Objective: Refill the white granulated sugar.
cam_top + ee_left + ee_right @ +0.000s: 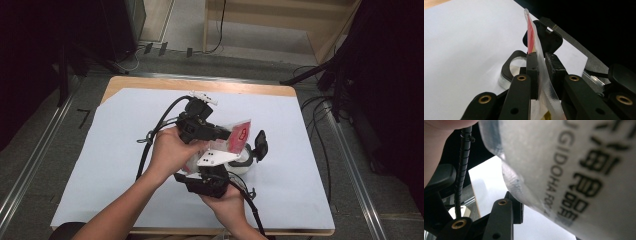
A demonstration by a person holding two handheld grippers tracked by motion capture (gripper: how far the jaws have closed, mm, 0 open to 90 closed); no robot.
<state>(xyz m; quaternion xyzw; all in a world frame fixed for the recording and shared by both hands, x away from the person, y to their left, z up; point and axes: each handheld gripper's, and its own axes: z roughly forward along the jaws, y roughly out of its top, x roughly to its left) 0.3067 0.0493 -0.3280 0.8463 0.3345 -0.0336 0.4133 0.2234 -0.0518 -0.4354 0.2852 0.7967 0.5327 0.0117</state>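
Observation:
A clear plastic packet (239, 131) with a red label is held up over the middle of the table between both grippers. My left gripper (224, 134) comes in from the left and is shut on the packet's thin sealed edge (539, 62). My right gripper (215, 169) sits below it, nearer the person. In the right gripper view the packet's printed body (574, 170) presses against the one finger (515, 207) that shows; the other is hidden behind it. Under the packet stands a clear round container (246, 162) with a black flip lid (260, 144) standing open.
A white sheet (125, 150) covers the wooden table, bare on the left and right sides. Black cables trail from both grippers toward the near edge. The container (510, 71) and its raised lid (547, 37) lie just beyond the left gripper's tips.

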